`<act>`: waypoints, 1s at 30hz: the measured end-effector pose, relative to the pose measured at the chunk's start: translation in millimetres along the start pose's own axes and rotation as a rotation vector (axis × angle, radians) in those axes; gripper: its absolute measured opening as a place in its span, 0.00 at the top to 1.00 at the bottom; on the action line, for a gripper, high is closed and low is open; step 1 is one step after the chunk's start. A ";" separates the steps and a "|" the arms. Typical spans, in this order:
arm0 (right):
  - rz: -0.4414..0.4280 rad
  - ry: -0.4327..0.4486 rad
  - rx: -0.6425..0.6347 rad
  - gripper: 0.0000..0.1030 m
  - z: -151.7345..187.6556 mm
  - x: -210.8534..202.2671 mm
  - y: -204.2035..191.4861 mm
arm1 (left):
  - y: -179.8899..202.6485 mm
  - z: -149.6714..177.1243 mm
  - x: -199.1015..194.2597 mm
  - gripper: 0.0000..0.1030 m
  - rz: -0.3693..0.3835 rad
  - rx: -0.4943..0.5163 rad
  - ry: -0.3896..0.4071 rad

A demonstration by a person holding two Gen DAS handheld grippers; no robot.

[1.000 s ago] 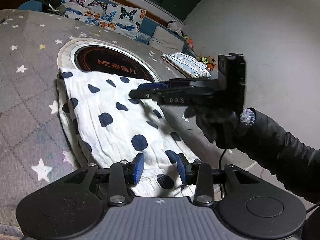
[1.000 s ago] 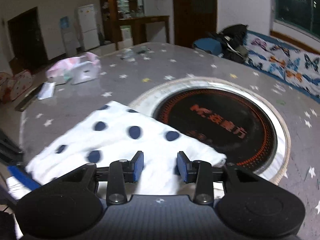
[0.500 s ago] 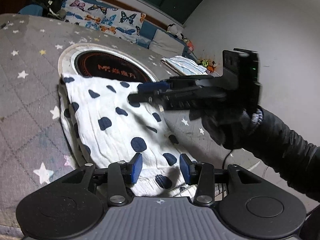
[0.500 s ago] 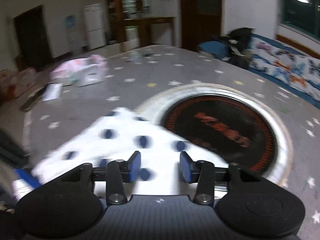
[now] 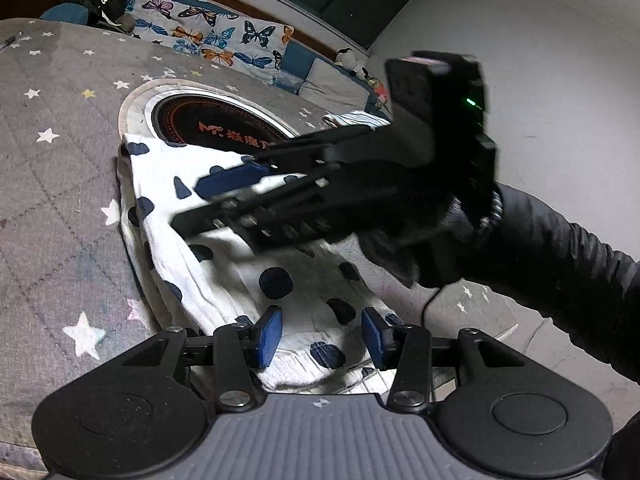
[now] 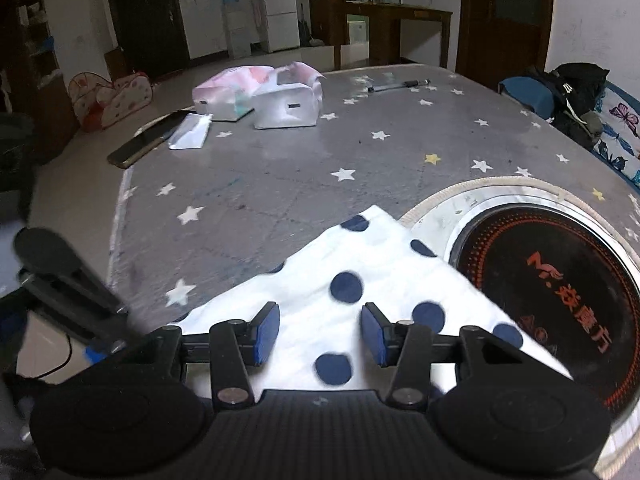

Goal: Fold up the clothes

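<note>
The white polka-dot garment point(image 5: 224, 264) lies folded on the star-patterned table point(image 6: 260, 184), one corner overlapping the round black hotplate point(image 6: 560, 280). The left gripper point(image 5: 321, 338) hovers over its near end, fingers spread, gripping nothing. The right gripper point(image 6: 319, 334) (blurred in the left view) hangs above the cloth, fingers likewise spread.

Dim indoor light, fisheye-bent edges, seemingly motion-blurred right gripper point(image 5: 224, 200).
</note>
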State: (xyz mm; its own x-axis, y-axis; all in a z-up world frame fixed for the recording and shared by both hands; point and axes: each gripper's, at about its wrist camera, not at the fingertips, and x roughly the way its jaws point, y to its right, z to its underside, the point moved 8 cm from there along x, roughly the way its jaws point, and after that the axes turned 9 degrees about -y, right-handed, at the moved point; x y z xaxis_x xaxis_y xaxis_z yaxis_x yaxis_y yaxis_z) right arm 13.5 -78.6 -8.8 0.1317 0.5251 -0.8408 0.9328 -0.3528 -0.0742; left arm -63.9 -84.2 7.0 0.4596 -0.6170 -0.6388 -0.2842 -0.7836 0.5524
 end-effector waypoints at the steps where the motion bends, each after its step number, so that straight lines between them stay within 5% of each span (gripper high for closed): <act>1: 0.000 0.001 0.004 0.56 -2.5 2.8 2.4 | -0.5 0.1 0.1 0.54 0.003 -0.002 0.000; 20: 0.064 0.042 0.091 0.63 -55.0 41.2 46.2 | -3.7 3.7 0.0 0.52 0.044 -0.033 -0.001; 30: 0.096 0.044 0.112 0.62 -11.0 -3.8 55.4 | -0.4 1.2 1.4 0.46 0.029 -0.023 0.001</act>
State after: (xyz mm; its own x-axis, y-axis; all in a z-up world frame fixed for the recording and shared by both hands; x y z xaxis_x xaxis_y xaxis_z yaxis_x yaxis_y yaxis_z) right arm 68.4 -91.6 -3.8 0.2352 0.5173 -0.8229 0.8723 -0.4858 -0.0561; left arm -64.2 -84.8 5.2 0.4521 -0.6392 -0.6221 -0.2782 -0.7637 0.5826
